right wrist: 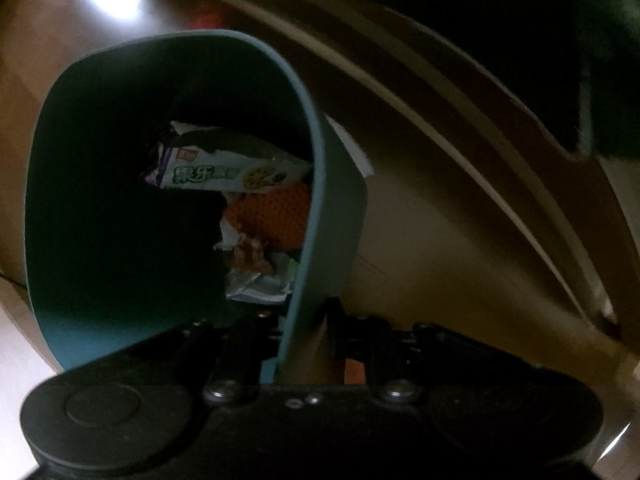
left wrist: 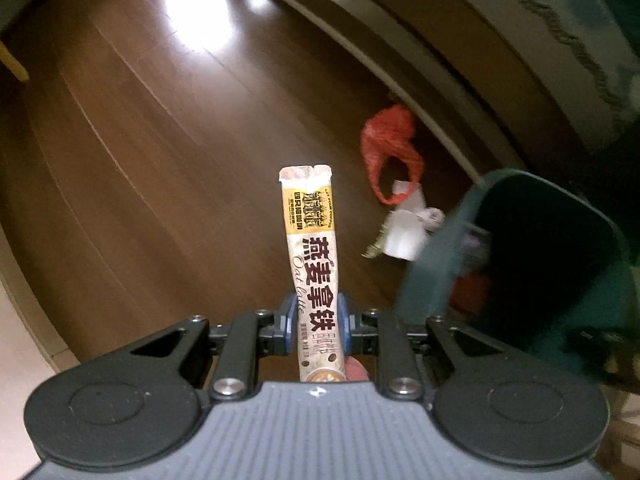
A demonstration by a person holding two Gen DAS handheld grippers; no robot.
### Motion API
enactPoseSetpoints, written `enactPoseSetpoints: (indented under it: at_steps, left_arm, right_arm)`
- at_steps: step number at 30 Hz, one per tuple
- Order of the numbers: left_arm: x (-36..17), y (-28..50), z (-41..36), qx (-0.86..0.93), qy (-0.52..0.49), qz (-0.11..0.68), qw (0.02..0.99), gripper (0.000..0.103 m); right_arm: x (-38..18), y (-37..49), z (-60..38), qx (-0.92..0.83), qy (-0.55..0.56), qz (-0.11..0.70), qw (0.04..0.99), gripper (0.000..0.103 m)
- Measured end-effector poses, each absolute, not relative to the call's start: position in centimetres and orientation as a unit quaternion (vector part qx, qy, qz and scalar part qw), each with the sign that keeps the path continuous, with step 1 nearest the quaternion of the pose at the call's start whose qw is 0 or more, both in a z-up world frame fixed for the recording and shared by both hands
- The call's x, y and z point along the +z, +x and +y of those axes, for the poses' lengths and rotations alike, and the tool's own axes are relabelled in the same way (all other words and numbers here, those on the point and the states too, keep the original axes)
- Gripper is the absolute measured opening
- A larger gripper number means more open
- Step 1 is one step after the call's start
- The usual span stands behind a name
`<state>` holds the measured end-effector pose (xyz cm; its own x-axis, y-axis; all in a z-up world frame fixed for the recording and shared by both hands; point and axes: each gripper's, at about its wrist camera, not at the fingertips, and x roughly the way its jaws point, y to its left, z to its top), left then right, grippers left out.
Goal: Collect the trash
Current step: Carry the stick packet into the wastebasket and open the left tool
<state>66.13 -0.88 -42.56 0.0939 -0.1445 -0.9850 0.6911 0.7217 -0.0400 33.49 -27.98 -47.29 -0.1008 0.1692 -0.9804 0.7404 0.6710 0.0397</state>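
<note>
Your left gripper [left wrist: 314, 322] clamps the oat latte sachet [left wrist: 312, 256] above the floor, left of the green bin [left wrist: 560, 264], whose wall your right gripper [right wrist: 304, 320] pinches. Release early and it drops beside the bin, joining the red bag [left wrist: 390, 148].

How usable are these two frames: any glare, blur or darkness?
Left wrist: sachet sharp, ceiling-light glare on the floor, bin and red bag motion-blurred. Right wrist: dim and soft overall, bin interior shadowed, wrapper print legible.
</note>
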Motion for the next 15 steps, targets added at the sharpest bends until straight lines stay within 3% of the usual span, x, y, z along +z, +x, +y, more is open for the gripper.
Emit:
enactPoseSetpoints:
  at_steps: [7, 15]
  left_arm:
    - [-41.1, 62.9, -2.8, -0.338, 0.25, 0.611, 0.671, 0.02]
    - [-44.1, 61.6, -5.9, -0.341, 0.31, 0.632, 0.623, 0.02]
  right_arm:
    - [-47.2, 39.3, -23.6, -0.201, 0.28, 0.712, 0.611, 0.013]
    - [-46.3, 43.1, -21.2, -0.164, 0.278, 0.716, 0.619, 0.013]
